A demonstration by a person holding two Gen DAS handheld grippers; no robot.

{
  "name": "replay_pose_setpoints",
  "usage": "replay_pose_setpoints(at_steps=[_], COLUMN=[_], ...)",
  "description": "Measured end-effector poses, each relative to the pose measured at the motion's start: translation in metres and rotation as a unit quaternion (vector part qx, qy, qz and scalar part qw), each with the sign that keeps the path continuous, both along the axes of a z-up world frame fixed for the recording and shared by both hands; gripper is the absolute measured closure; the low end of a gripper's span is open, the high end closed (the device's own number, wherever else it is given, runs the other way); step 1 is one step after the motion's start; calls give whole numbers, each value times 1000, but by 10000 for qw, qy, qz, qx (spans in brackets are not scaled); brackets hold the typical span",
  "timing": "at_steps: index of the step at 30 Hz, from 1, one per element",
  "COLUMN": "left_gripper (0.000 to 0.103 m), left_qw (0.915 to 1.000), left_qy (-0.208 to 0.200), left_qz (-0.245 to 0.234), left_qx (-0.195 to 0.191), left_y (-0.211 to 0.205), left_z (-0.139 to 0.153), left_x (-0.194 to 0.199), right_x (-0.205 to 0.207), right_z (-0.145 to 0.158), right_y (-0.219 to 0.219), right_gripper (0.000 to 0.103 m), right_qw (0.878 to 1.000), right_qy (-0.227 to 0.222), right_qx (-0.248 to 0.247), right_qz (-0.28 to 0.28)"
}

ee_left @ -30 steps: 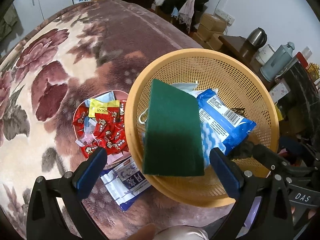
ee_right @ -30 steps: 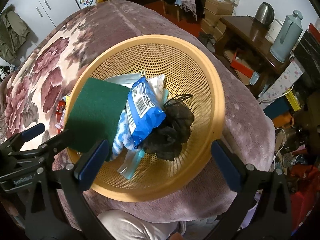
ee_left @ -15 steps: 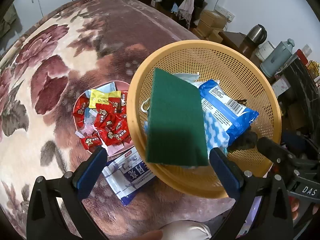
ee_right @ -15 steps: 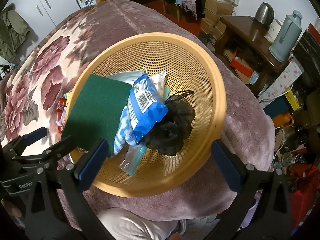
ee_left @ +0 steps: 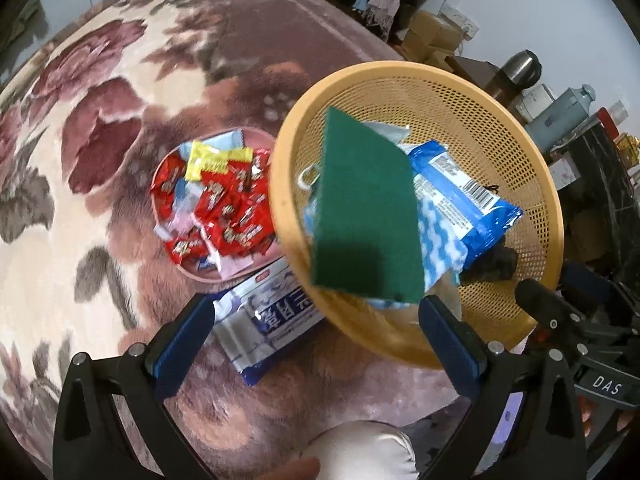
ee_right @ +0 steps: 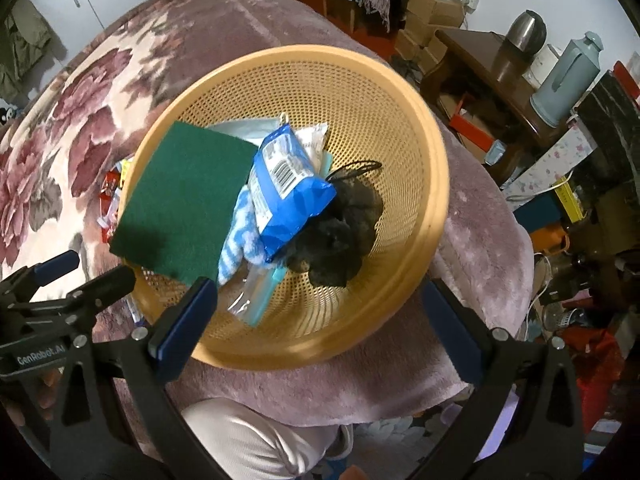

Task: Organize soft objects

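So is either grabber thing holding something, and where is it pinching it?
Nothing is held. The left hand-held gripper and the right hand-held gripper are both open, with no item between their fingers. The green scrub pad just rests on the basket rim.

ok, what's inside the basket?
In the basket: green scouring pad leaning over the rim, blue packet, blue-white cloth, black fabric bundle, clear packet. White packaging behind is mostly covered; anything beneath the pile is hidden.
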State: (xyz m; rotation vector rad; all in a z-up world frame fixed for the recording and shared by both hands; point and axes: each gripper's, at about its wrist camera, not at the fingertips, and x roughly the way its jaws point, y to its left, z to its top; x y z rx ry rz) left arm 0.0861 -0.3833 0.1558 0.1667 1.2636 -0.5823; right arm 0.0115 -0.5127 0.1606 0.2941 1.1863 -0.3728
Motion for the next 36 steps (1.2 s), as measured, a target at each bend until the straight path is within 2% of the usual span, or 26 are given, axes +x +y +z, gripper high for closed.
replay_pose_setpoints(at_steps=[8,24,36], left_gripper=[1,1,6], left_qw=[9996,9995,9991], left_qy=[160,176,169], left_qz=[188,270,374], left_qx=[105,68,43], left_y=[16,32,47], left_z=[-7,-10,-16], left_x=[0,0,2], right_x=[2,5,10], right_z=[-2,-3,-5], right_y=[13,31,47], right_gripper=[0,0,0], right_qw=[9996,9993,9989], right_qy=[239,267,288], right_qx=[7,-23,-86], right_qz=[147,261,350])
